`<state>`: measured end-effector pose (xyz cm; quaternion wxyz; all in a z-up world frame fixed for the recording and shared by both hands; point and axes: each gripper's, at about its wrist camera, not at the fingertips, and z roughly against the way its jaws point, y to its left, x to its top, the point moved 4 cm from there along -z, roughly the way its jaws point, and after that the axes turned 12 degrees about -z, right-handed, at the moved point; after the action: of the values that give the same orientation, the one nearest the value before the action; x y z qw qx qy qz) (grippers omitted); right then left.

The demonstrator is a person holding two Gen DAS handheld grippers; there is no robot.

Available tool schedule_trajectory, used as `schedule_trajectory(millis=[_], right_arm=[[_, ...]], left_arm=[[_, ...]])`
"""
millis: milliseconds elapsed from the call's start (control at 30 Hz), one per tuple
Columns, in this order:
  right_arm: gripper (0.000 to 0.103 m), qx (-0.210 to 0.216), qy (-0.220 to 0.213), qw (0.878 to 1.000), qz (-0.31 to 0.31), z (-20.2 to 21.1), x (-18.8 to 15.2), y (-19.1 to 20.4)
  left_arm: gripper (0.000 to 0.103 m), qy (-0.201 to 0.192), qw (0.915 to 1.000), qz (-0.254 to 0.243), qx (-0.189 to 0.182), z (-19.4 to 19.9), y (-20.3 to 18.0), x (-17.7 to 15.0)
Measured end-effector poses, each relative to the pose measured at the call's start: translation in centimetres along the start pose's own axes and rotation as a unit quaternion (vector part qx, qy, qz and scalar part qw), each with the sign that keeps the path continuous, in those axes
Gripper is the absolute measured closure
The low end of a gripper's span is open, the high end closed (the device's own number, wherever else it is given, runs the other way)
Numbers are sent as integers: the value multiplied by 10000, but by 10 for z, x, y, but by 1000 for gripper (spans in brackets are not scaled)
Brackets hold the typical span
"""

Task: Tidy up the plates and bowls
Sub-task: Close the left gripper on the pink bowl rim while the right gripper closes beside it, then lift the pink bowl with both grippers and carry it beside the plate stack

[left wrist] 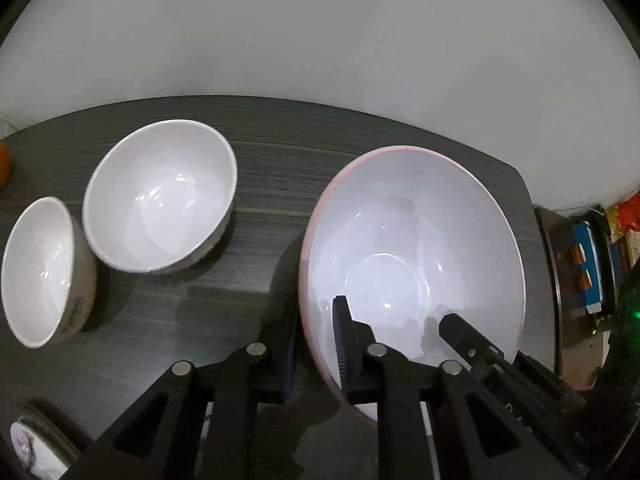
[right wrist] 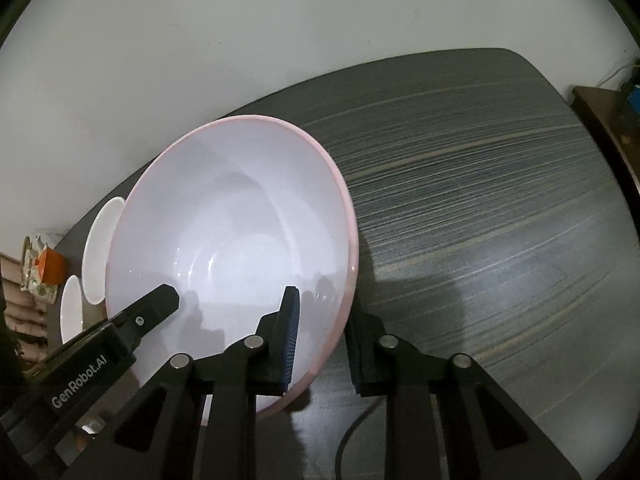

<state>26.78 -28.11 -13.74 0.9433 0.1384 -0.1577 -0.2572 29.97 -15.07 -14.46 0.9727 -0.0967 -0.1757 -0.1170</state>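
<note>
A large white bowl with a pink rim (left wrist: 416, 248) sits on the dark striped table (left wrist: 280, 160). My left gripper (left wrist: 316, 344) straddles its left rim, one finger inside and one outside, with a gap to the wall. My right gripper (right wrist: 320, 332) straddles the bowl's (right wrist: 240, 232) right rim the same way; its finger (left wrist: 464, 332) shows inside the bowl in the left wrist view. A medium white bowl (left wrist: 160, 196) and a small patterned bowl (left wrist: 44, 272) stand to the left, also in the right wrist view (right wrist: 100, 248) (right wrist: 72, 312).
The table's right edge (left wrist: 536, 240) borders a cluttered shelf (left wrist: 588, 268). An orange object (left wrist: 4, 164) sits at the far left. A round patterned item (left wrist: 28, 444) lies at the near left corner. A white wall stands behind the table.
</note>
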Motion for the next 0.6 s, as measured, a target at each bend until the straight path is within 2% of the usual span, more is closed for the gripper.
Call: schedule_trajectory(millis=[300, 600], right_arm=[[82, 159, -74, 9998, 91, 46, -33, -1], [82, 363, 28, 9993, 92, 76, -90, -4]], left_arm=[[86, -103, 9998, -142, 57, 46, -6, -33], [86, -96, 9996, -225, 115, 90, 2, -91]])
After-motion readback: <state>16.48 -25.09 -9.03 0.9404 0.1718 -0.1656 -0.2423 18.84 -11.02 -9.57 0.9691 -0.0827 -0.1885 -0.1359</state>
